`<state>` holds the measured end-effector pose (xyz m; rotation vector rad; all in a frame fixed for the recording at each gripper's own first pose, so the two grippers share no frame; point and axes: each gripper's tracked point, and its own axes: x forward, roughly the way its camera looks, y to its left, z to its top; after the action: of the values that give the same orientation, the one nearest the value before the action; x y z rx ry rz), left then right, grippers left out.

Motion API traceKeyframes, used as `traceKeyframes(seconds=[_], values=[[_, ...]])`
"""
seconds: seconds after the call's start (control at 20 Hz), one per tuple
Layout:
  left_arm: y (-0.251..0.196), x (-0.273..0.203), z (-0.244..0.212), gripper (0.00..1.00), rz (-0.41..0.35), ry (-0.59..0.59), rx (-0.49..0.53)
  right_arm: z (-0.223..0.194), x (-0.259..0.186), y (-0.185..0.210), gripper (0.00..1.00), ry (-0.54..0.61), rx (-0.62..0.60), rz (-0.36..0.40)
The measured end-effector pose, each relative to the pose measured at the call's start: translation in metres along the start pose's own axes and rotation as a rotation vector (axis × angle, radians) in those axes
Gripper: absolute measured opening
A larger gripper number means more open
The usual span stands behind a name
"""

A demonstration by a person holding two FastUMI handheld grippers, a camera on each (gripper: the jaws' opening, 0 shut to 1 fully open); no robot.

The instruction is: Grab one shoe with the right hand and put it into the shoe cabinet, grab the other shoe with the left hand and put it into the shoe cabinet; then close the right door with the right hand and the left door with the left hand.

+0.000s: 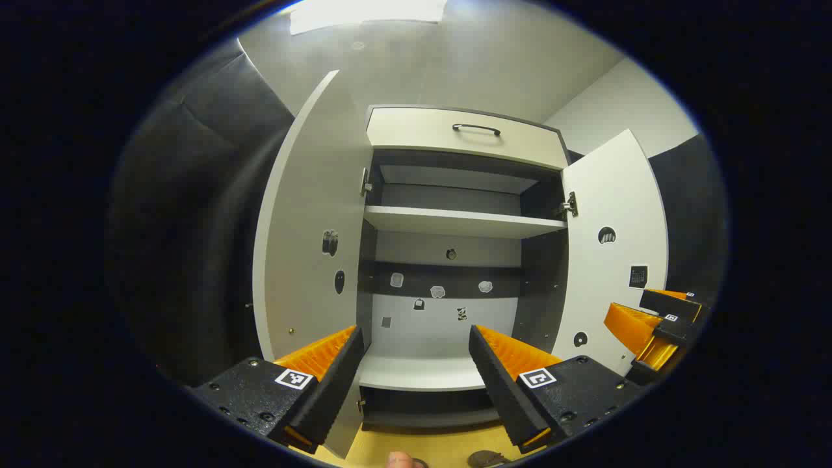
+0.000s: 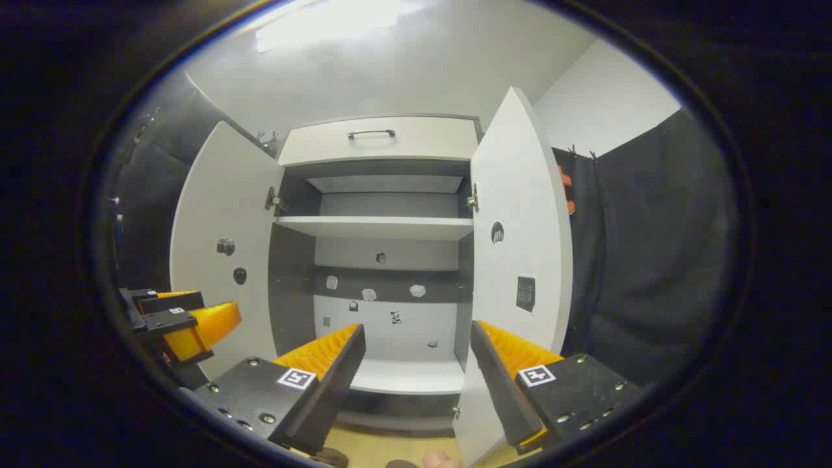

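Left gripper (image 1: 413, 364): we are holding it in front of the shoe cabinet (image 1: 465, 133), fingers spread wide and gripping nothing.
Right gripper (image 2: 416, 361): we are holding it level beside the left one, fingers likewise spread and empty; it is also showing at the right edge of the left gripper view (image 1: 653, 325), as the left one is showing at the left edge of the right gripper view.
Cabinet: both doors are standing open, the left door (image 1: 305, 247) and the right door (image 1: 614, 253) swung outward on their hinges.
Shelves: the upper shelf (image 1: 458, 222) and the lower shelf (image 1: 422, 374) are lying bare; we are seeing no shoe on either.
Shoes: we are seeing dark rounded shapes on the floor (image 1: 429, 452) at the bottom edge of both views, below the fingers; we are judging these to be the shoes (image 1: 487, 459), but they are cut off too much to confirm.
Task status: we are judging the first pick as not yet done.
Risk, reach: both grippers are pointing at the cabinet, not the floor; lowering blind could make the fingers close on a toe edge and slip.
Risk, doors: the open right door is standing close to the right gripper's fingers; a wide swing could knock it.
Risk, order: closing a door before both shoes are inside would block the shelf.
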<state>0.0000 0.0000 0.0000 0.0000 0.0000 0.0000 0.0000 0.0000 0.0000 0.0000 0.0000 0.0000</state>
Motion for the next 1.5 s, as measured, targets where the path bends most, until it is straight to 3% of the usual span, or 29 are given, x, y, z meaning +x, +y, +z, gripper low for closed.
traceKeyframes(seconds=[1.5], values=[[0.006,0.001,0.001,0.99,0.041,0.022,0.028,-0.002,0.000,0.010,0.97,-0.010,-0.001,0.033]])
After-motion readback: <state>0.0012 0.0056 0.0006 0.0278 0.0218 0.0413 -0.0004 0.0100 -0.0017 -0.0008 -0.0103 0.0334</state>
